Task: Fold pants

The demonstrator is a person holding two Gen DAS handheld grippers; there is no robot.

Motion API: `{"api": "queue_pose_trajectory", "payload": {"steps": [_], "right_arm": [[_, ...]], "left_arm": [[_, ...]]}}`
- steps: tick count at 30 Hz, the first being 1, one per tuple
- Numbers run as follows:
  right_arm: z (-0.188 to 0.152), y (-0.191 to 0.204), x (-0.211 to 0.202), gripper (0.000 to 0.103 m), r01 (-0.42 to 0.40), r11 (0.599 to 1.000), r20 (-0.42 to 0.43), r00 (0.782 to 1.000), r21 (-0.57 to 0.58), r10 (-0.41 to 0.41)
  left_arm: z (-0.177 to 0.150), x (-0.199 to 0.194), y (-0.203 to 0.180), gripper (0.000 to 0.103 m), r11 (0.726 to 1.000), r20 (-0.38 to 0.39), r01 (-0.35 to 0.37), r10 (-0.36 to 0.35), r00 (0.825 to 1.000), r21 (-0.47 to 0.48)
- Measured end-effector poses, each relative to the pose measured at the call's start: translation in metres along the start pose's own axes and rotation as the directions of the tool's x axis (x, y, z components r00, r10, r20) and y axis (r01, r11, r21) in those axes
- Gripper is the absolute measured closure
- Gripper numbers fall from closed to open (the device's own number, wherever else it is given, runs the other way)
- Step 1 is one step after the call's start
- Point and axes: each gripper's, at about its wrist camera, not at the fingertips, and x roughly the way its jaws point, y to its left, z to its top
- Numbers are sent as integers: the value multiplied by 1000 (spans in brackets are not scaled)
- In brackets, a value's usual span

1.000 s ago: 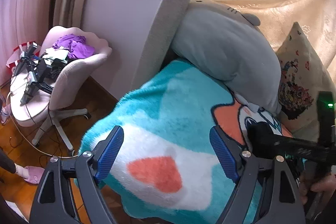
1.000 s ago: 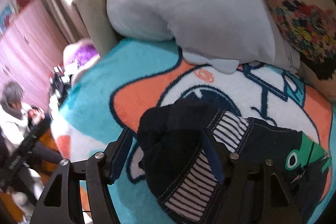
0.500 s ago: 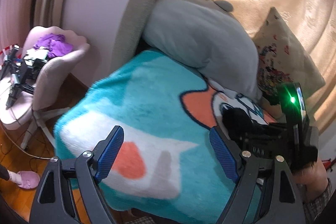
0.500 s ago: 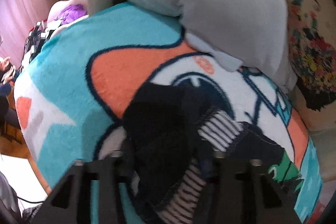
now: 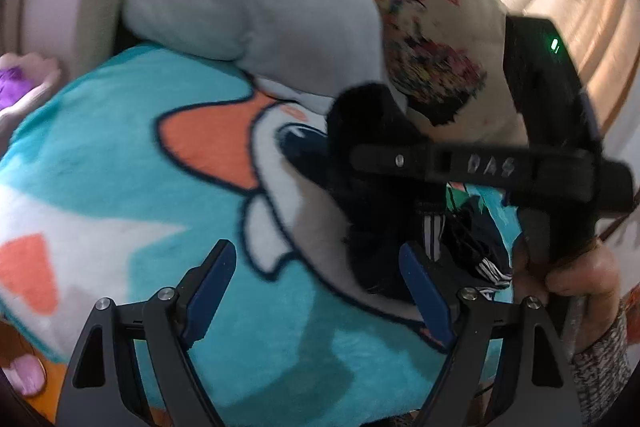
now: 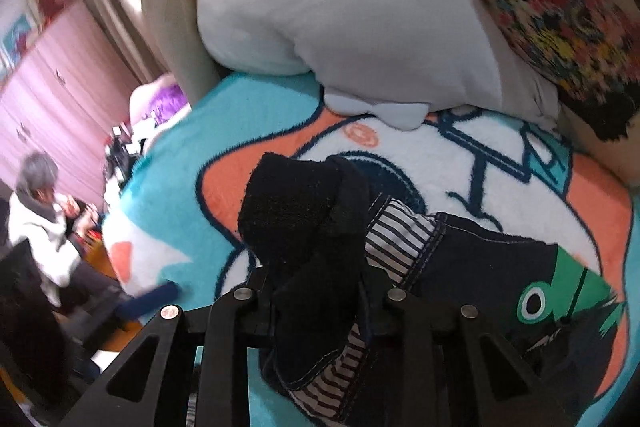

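Fuzzy dark fleece pants [image 6: 304, 211] with striped woven lining, plush blanket [image 6: 256, 115], matt black plastic right gripper [image 6: 320, 303].

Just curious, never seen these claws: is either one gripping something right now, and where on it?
The right gripper is shut on the dark pants, pinching a bunched black fleecy end. The left gripper is open, holding nothing.

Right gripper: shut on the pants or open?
Shut. The right gripper has its fingers closed on a bunched fold of the dark pants, lifted off the blanket.
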Motion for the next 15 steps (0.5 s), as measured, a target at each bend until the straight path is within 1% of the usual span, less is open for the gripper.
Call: {"api": "queue_pose_trajectory", "payload": {"steps": [2, 4, 5, 6, 7, 8, 9, 10, 11, 14, 15], "right_arm": [[-1, -7, -9, 73, -28, 999, 28, 999, 25, 28], [-3, -11, -19, 73, -40, 998, 57, 998, 39, 37], [-4, -14, -25, 73, -49, 998, 74, 996, 47, 45], [-5, -17, -31, 73, -59, 997, 87, 995, 55, 54], [-7, -21, -37, 73, -69, 996, 102, 993, 64, 62], [-9, -25, -43, 73, -74, 995, 116, 991, 69, 66], [-12, -30, -50, 73, -73, 994, 135, 989, 76, 63], [-14, -35, -54, 73, -72, 994, 147, 987, 81, 60], [-16, -40, -58, 73, -71, 994, 158, 986, 88, 56], [-23, -60, -65, 73, -80, 988, 177, 983, 130, 57], [-25, -67, -64, 73, -92, 985, 179, 982, 146, 65]], "left_arm": [[2, 10, -12, 20, 1000, -14, 1, -1, 1000, 23], [6, 17, -26, 21, 999, -13, 0, 1, 1000, 54], [9, 20, -32, 29, 998, -10, 0, 1, 1000, 66], [12, 23, -38, 43, 997, -13, 9, -8, 1000, 80], [14, 26, -44, 50, 996, -22, 19, -17, 1000, 92], [17, 29, -49, 64, 995, -28, 23, -20, 999, 102], [18, 31, -55, 74, 993, -32, 27, -23, 999, 114], [19, 34, -59, 79, 992, -35, 34, -29, 999, 125], [19, 35, -62, 86, 990, -40, 42, -37, 999, 133], [17, 34, -62, 85, 992, -44, 42, -37, 998, 115], [16, 30, -59, 79, 994, -32, 34, -31, 999, 102]]}}
